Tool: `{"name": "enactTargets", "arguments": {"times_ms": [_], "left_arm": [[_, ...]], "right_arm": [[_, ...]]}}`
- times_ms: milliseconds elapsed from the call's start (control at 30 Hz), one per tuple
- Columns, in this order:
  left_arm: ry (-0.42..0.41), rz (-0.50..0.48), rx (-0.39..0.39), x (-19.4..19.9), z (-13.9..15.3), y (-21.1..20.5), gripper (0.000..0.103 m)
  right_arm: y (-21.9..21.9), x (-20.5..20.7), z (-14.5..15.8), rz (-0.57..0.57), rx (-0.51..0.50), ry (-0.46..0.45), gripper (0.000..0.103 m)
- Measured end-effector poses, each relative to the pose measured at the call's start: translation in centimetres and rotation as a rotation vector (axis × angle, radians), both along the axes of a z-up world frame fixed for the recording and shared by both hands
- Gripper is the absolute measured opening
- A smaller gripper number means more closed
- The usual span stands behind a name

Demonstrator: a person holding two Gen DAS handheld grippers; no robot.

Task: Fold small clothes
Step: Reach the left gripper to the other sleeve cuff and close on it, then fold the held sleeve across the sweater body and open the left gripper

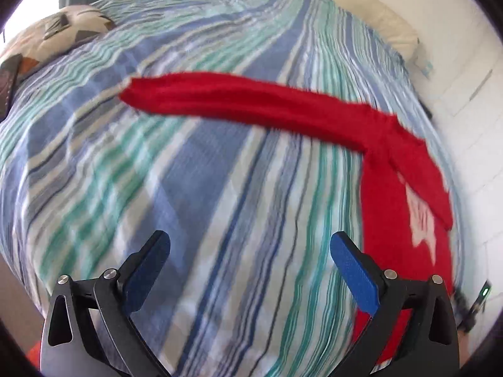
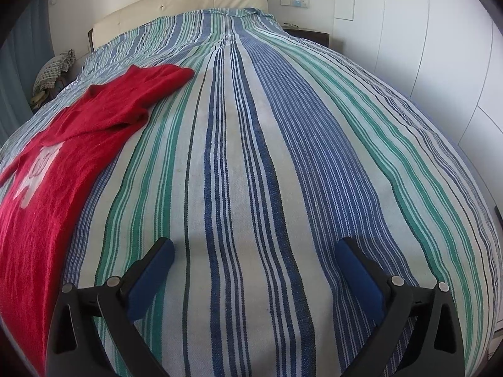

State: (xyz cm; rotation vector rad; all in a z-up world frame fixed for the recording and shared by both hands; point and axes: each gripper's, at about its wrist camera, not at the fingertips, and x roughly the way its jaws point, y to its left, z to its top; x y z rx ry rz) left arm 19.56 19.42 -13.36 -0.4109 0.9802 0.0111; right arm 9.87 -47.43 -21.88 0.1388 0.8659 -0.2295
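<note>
Left tongs [image 1: 250, 264] spread wide, nothing between the pads, hovering over the bedspread [image 1: 195, 169] with the sweater [image 1: 399, 207] just off their right finger. Right tongs [image 2: 259, 271] likewise gaping and empty, jaws at full spread; sweater [image 2: 63, 157] lying off their left finger, so flanked by both tongs. Body of sweater running lengthwise along the bedspread stripes, white motif up. Sleeve [image 1: 239, 100] stretched out sideways from the body, long axis across the stripes, cuff end farthest from the body, on the left tongs' side. Probably left tongs best placed for that cuff. Other sleeve [image 2: 157, 77] angled away from the body on the right tongs' side, toward the headboard [image 2: 179, 6]. No containers in sight
</note>
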Motion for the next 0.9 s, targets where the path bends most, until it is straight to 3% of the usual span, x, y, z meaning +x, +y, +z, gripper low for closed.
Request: {"name": "enactTargets", "arguments": {"times_ms": [133,167,267,333,500,567,600,633,733,900], "left_arm": [[-0.014,0.237,-0.293,3.5,0.4,9.7,0.102],[0.003,0.272,-0.321,4.5,-0.3,11.4,0.101],[0.086,0.355,-0.238,7.0,-2.4,14.1,0.097],[0.118,0.368,-0.220,8.3,-3.8,14.4,0.086],[0.055,0.430,-0.272,10.2,-5.5,14.5,0.082],[0.024,0.425,-0.290,10.9,-5.7,14.2,0.046],[0.038,0.401,-0.298,11.4,-6.0,13.8,0.005],[0.055,0.391,-0.273,11.7,-5.8,13.5,0.003],[-0.003,0.340,-0.160,12.3,-2.5,11.4,0.003],[-0.157,0.087,0.014,15.4,7.5,2.1,0.003]], "right_arm": [[0.1,0.0,0.0,0.001,-0.003,-0.001,0.102],[0.1,0.0,0.0,0.001,-0.004,-0.001,0.102],[0.1,0.1,0.0,0.000,-0.007,0.001,0.103],[0.1,0.1,0.0,0.001,-0.010,0.002,0.103],[0.1,0.3,0.0,0.001,-0.020,0.006,0.103],[0.1,0.3,0.0,0.000,-0.025,0.008,0.103],[0.1,0.3,0.0,0.000,-0.028,0.009,0.103],[0.1,0.4,-0.1,-0.001,-0.031,0.009,0.103],[0.2,0.4,-0.1,-0.001,-0.039,0.009,0.103],[0.2,0.4,-0.1,0.000,-0.039,0.008,0.103]]}}
